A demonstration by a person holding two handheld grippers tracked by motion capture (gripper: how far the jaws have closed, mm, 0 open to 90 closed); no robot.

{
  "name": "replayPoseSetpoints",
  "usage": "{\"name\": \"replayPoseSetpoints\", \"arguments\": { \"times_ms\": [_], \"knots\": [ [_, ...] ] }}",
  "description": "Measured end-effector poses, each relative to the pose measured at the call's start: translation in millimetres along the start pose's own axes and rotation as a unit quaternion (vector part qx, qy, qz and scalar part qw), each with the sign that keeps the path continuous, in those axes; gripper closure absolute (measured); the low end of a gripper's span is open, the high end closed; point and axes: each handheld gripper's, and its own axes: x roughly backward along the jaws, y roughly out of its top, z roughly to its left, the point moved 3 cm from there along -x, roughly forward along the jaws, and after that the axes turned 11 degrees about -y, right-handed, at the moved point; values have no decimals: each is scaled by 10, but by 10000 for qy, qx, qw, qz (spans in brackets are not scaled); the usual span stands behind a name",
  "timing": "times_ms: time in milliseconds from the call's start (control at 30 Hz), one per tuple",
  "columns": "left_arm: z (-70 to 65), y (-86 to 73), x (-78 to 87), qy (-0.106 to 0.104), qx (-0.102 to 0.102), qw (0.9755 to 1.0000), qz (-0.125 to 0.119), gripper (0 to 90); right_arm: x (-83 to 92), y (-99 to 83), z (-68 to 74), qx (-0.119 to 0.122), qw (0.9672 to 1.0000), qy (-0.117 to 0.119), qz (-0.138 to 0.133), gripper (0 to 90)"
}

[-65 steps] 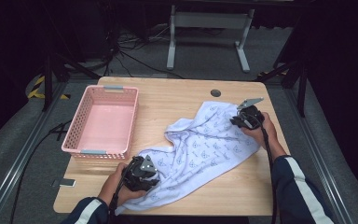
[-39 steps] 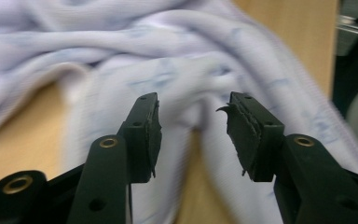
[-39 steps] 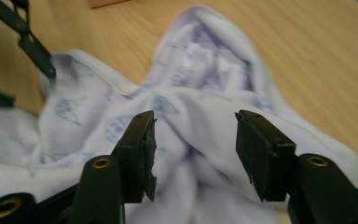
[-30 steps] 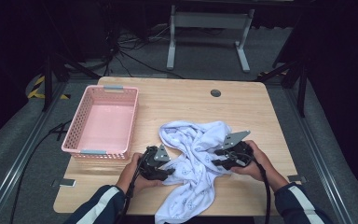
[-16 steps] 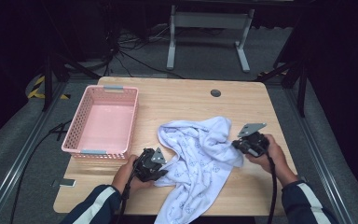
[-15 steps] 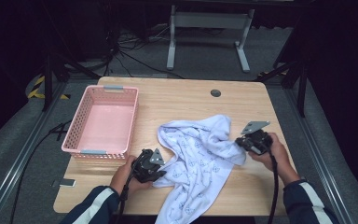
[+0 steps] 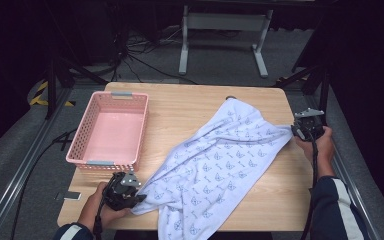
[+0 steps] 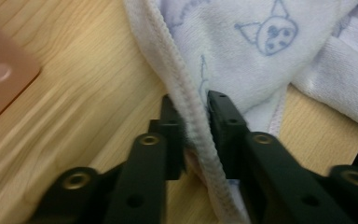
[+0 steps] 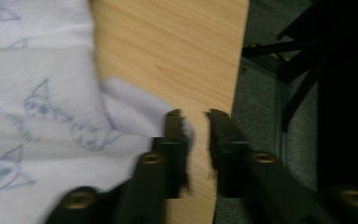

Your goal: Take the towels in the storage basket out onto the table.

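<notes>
My left gripper: black body, grey plate on top, a black cable trailing back along my forearm. My right gripper: same build, grey three-cornered plate, black cable. My jaws, seen in the gripper views: matte black bars with brass-coloured screw heads. My sleeves: dark navy with white stripes.

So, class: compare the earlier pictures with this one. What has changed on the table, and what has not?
The two grippers have drawn apart, left gripper to the near left edge, right gripper to the far right edge, spreading the bunched towel flat. Both have just been opening: the left has the hem between its fingers, the right gapes beside a corner. The pink basket stayed put.
</notes>
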Motion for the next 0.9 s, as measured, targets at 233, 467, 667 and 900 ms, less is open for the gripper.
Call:
{"name": "replayPoseSetpoints", "arguments": {
  "times_ms": [233, 467, 667, 900],
  "knots": [
    [-12, 142, -57, 171, -153, 9989, -407, 507, 572, 60, 509, 28, 9868, 1446, -733, 579],
    [74, 334, -229, -41, -99, 9986, -512, 503, 622, -136, 1278, 60, 9790, 2003, -374, 498],
    [60, 401, -295, -236, -226, 9986, -424, 586, 257, -157, 1125, -516, 9793, 1953, -90, 515],
    [-6, 504, -353, -413, -408, 9979, -290, 695, -106, 124, 1015, -294, 9853, 1680, -113, 499]
  ]
}}
